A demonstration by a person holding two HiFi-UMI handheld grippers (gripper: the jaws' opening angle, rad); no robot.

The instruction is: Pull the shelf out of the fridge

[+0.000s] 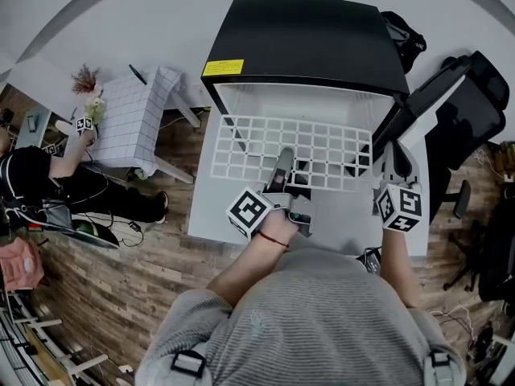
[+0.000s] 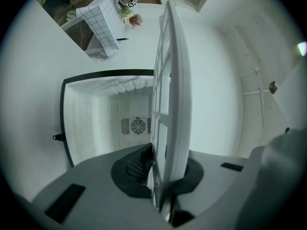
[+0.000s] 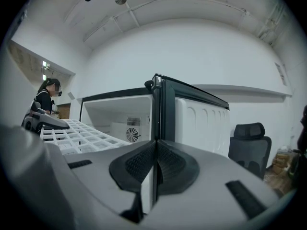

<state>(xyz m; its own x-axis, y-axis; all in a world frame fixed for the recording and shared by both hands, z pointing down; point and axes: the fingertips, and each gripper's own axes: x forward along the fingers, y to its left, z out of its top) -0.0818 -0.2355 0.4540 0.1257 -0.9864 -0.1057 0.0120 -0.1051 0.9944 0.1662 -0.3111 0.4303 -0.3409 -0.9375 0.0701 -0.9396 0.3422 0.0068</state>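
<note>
Head view looks down on the black-topped fridge (image 1: 306, 43), its white cavity open toward the person. The door (image 3: 201, 123) is swung out to the right, which leaves the shelf a free path forward. The white grid shelf (image 1: 249, 143) lies mostly outside the cavity, with only its back edge near the opening, so the pull looks close to done.

The left gripper (image 1: 283, 161) is clamped on the shelf's front rim near the middle. Its pads are narrowed onto the thin white bar, probably because a central hold keeps the grid from skewing as it slides. In the left gripper view the shelf shows edge-on between the pads.

The right gripper (image 3: 154, 152) sits at the door's edge with its pads pressed together and nothing between them. It seems placed to keep the door from swinging in, though I cannot tell whether it touches the door.
</note>
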